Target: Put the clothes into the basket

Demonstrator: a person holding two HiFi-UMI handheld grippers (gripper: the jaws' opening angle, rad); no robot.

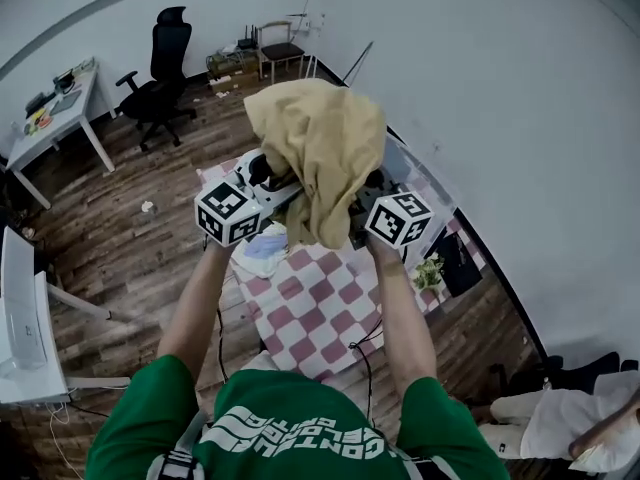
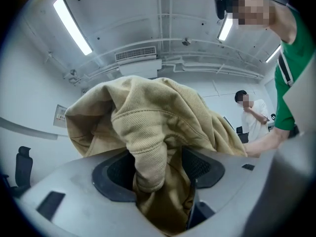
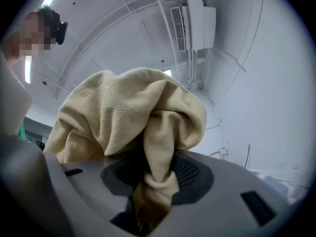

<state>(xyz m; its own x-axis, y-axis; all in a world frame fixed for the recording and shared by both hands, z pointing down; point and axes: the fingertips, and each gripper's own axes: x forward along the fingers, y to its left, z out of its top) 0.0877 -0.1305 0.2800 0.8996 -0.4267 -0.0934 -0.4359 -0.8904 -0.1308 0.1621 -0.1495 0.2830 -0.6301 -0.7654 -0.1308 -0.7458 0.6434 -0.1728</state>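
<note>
While it hangs over the red-and-white checkered cloth [image 1: 320,313], the tan ribbed garment [image 1: 322,153] is pinched from 2 sides. The left gripper [image 2: 158,174] has its jaws clamped on a bunched fold of it, and the right gripper [image 3: 150,181] has its jaws squeezing another twisted fold. Most of the fabric flops up and over both grippers, well clear of the cloth. A pale blue-and-white piece of clothing [image 1: 262,248] lies on the checkered cloth just under the left gripper. Black office chair [image 1: 160,68] sits back near the wall.
</note>
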